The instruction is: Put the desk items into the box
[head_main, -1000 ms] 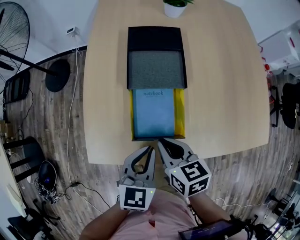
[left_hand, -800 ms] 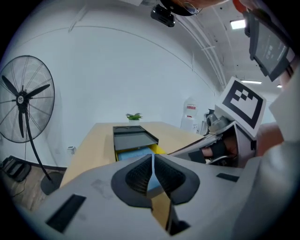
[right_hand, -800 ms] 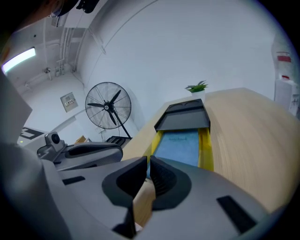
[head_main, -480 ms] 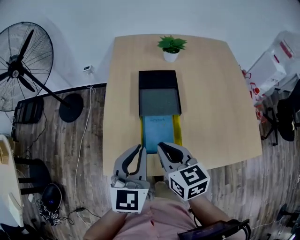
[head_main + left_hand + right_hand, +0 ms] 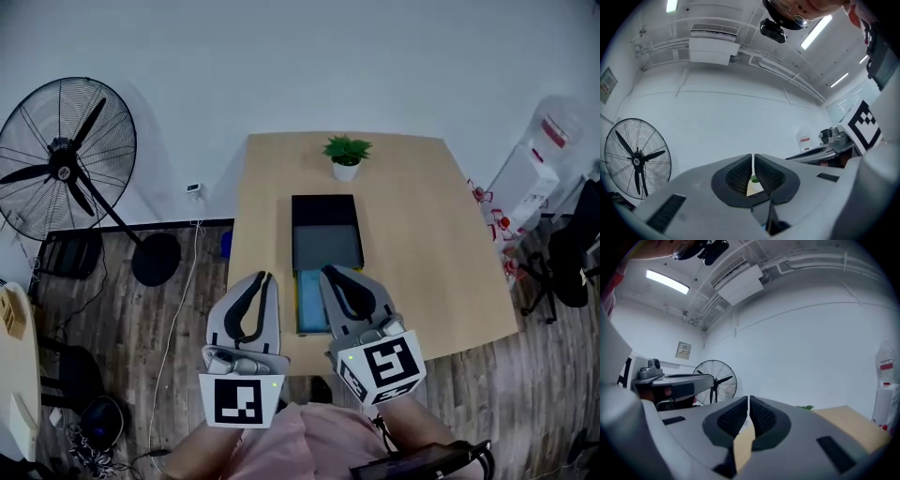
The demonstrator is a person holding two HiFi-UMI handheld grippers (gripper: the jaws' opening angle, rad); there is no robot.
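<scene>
Between left gripper [image 5: 753, 157] pads: nothing, jaws pressed together. Right gripper [image 5: 748, 399] likewise closed, empty. Both held over desk [image 5: 422, 244] near edge, partly covering blue notebook [image 5: 310, 302] in near end of black box [image 5: 326, 246]. Potted plant [image 5: 346, 157] at far edge. Fan [image 5: 66, 159] on floor, left. Box shows only in head view; gripper views catch wall, fan.

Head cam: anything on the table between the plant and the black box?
Nothing. In the head view, the strip of table between the plant and the box is bare wood.
</scene>
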